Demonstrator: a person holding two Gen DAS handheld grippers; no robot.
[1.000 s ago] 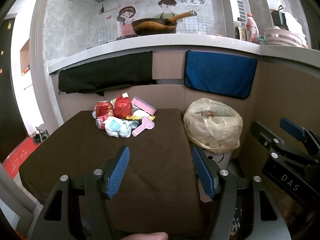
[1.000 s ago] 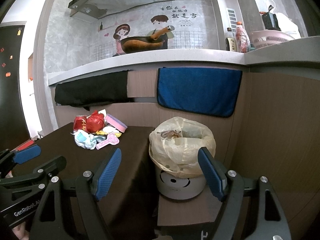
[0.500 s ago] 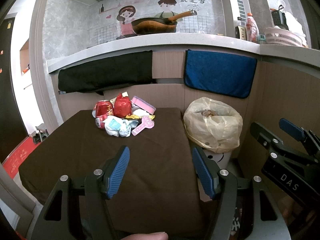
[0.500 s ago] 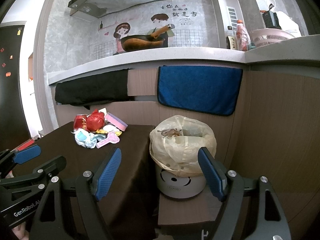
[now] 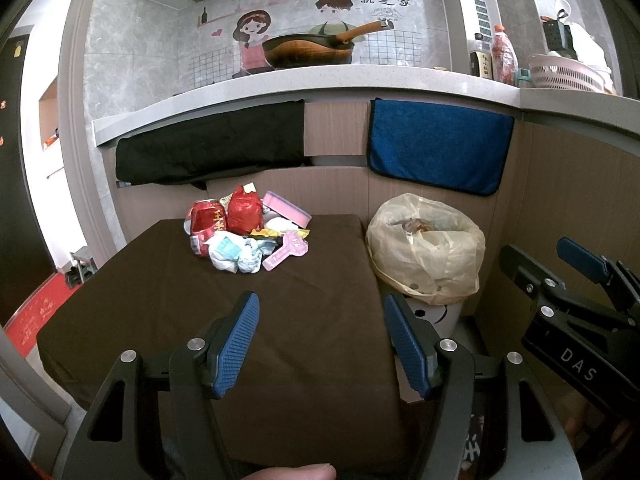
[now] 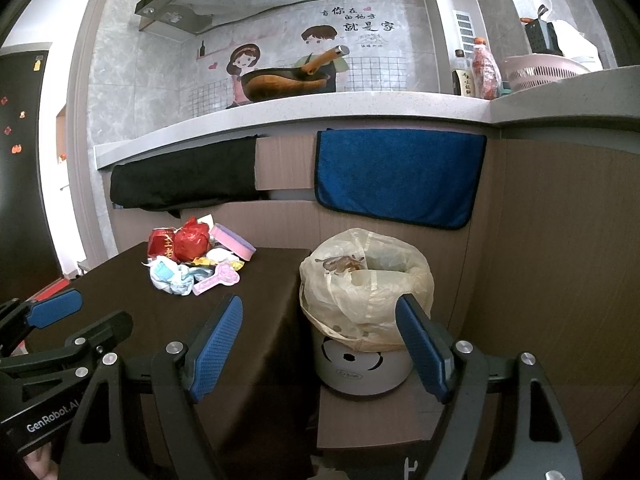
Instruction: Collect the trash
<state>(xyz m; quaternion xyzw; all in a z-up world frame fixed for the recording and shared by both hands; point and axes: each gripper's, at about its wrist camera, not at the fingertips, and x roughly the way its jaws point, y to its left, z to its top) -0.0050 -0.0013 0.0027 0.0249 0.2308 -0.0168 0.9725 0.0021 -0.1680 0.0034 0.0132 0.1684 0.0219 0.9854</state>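
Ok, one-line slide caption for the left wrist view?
Open left gripper hovers over the brown table, facing a pile of mixed wrappers; plastic-lined white bin at right.

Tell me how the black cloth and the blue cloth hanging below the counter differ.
The black cloth hangs on the left and is the wider of the two; the blue cloth hangs on the right, above the lined trash bin. The black cloth's lower edge is bunched and uneven, while the blue cloth hangs flat with a neat dark trim. Both hang from under the counter edge.
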